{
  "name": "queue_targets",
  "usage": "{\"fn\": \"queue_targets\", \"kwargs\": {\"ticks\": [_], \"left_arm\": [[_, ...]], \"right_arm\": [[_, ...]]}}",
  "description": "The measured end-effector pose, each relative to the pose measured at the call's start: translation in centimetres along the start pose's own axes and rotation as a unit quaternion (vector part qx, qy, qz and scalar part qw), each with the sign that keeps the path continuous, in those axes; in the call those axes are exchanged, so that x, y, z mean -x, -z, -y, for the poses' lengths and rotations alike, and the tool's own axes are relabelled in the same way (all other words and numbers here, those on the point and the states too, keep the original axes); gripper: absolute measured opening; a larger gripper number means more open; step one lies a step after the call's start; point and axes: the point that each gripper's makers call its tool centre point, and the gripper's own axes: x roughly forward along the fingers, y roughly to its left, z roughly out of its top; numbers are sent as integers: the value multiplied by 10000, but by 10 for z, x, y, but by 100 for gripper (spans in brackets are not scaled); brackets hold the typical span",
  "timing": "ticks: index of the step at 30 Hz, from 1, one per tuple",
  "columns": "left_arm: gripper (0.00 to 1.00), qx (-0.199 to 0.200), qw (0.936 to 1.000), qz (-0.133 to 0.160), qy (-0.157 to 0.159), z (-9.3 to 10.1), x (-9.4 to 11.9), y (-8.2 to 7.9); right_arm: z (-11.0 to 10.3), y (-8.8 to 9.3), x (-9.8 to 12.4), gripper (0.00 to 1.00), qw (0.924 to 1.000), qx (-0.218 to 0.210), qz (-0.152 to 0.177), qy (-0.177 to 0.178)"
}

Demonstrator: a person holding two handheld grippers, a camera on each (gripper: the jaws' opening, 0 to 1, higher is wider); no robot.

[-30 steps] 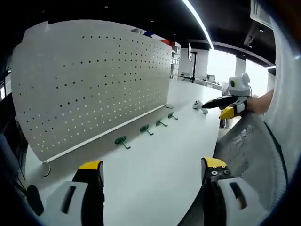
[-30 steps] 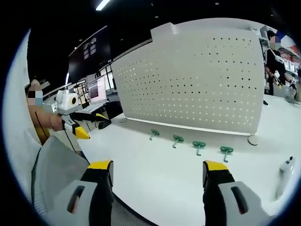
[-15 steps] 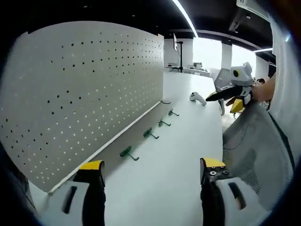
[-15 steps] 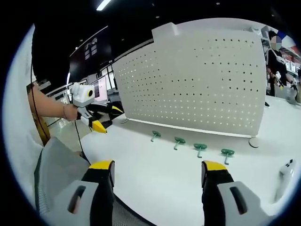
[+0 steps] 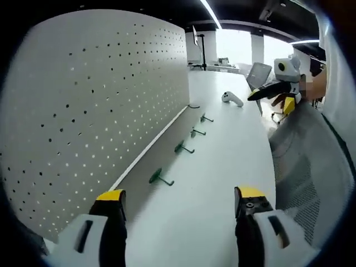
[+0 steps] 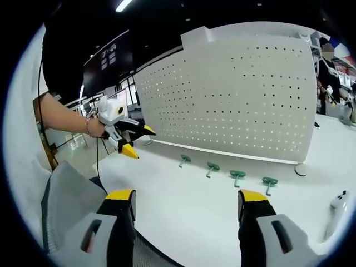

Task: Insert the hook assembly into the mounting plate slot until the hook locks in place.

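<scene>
Lying beside pegboard (image 6: 239, 94): four green hooks (image 6: 237, 176), ungripped.

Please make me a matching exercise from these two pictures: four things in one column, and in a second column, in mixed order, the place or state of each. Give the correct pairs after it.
Things:
1. white perforated pegboard panel
2. four green plastic hooks
3. white handheld controller
4. left gripper

Places or states:
A. lying in a row on the white table before the board
B. held in the air by a hand
C. standing upright on the table
D. lying alone on the table, away from the row

Pairs: 1-C, 2-A, 3-D, 4-B
</scene>
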Motion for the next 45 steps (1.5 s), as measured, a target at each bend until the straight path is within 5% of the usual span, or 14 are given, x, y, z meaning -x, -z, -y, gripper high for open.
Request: {"fn": "queue_targets", "kwargs": {"ticks": [29,45], "left_arm": [[80,-892,9901,-747,789,-24,-49,2],[75,-1531,9695,-1392,1314,-27,-75,18]], "right_arm": [[0,3,2,72,9999,-104,-16,-1],[3,4,3,71,9998,-179,-44,7]]}}
